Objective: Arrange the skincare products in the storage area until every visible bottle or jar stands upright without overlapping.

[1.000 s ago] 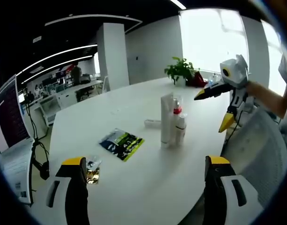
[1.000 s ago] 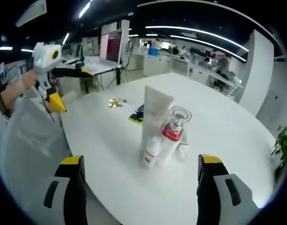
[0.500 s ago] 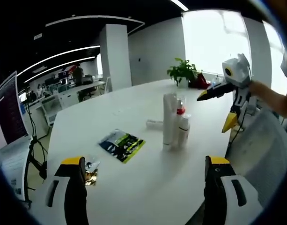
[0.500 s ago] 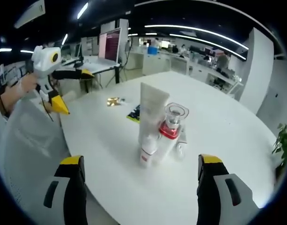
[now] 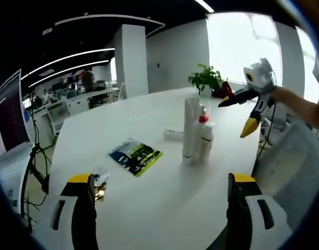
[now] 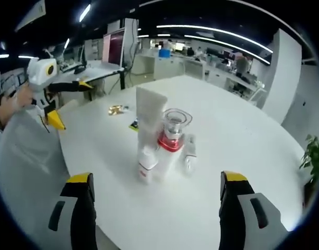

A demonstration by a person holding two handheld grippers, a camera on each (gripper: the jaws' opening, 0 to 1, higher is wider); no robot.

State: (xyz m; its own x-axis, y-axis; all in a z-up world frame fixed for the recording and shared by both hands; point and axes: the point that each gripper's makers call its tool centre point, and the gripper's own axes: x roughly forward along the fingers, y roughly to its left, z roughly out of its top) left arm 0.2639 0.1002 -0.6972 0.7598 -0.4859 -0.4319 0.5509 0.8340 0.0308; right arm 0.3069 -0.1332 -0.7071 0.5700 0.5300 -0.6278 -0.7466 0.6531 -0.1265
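Both pairs of tongs are spread wide and carry nothing. The left tongs (image 5: 162, 208) hang over the near edge of the white bench (image 5: 149, 208), jaws far apart with bare bench between them. In the right gripper view they appear at the left (image 6: 65, 101), yellow tips splayed, held by a hand (image 6: 16, 99) beyond the bench edge.

The right tongs (image 6: 154, 208) likewise hover over their side of the bench (image 6: 242, 146), released. In the left gripper view they sit at the upper right (image 5: 242, 112), open, just off the bench rim, with a forearm (image 5: 300, 104) behind them.

Between the 2 pairs of tongs, well apart from either, the skincare products stand upright in a tight cluster: a tall white tube (image 5: 190, 126) (image 6: 148, 121), a bottle (image 5: 202, 125) (image 6: 170, 143) with a red collar and clear cap, and a small white bottle (image 5: 206, 140) (image 6: 147, 164). They stand so close that I cannot tell whether they touch. Just behind them a small white item (image 5: 173, 135) (image 6: 189, 151) lies flat on the bench.

Nearer the left tongs lies a dark green and yellow packet (image 5: 135, 155), and close to the left jaw a small gold and clear wrapper (image 5: 100, 186). A potted plant (image 5: 207, 80) stands at the far edge by the window.
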